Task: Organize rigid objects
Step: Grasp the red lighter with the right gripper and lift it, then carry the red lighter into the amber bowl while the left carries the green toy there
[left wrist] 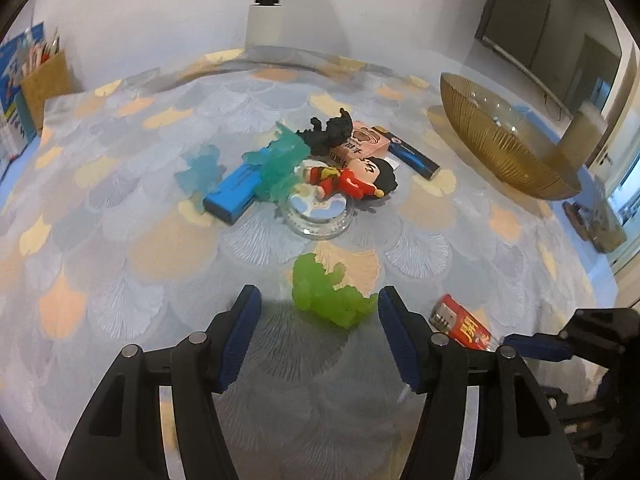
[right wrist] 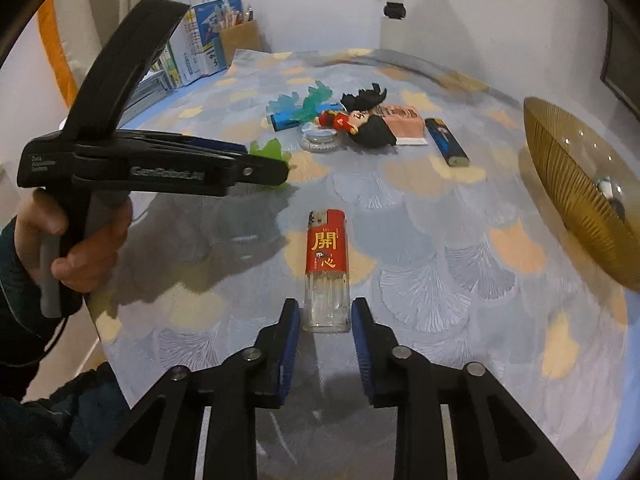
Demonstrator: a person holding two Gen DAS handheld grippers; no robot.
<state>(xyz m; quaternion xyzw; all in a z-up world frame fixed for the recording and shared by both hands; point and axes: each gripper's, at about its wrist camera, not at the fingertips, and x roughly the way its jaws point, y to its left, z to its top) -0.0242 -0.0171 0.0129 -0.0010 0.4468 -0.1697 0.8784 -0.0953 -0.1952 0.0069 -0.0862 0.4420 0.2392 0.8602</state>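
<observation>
**Green dragon and red lighter both at the tongs; pile hardly started**

Left wrist view. Green translucent figure lies on the counter just ahead of the left tongs, nearer the right-hand pad; the pads stand partly apart and do not press on it, so nothing is held. Red lighter lies just to the right of these tongs, with the tip of the right tongs beside it. Farther ahead sits the unsorted pile: teal translucent figure, paler blue figure, black figure, doll in red, blue flat stick, dark blue lighter, pink box, glass dish. Gold ribbed bowl stands well off to the right.

Right wrist view. Right tongs flank the clear lower end of the red lighter; a narrow gap shows on each side, so I cannot tell whether the pads grip it. Left tongs, held by a hand, point at the green figure off to the left. Bowl ahead-right holds a small item, unclear.

Progress, as judged: early. Nearly everything is outside the bowl.

Count: lighters 2; translucent figures 3; black figure 1; doll 1; box 1; stick 1; dish 1; bowl 1.
</observation>
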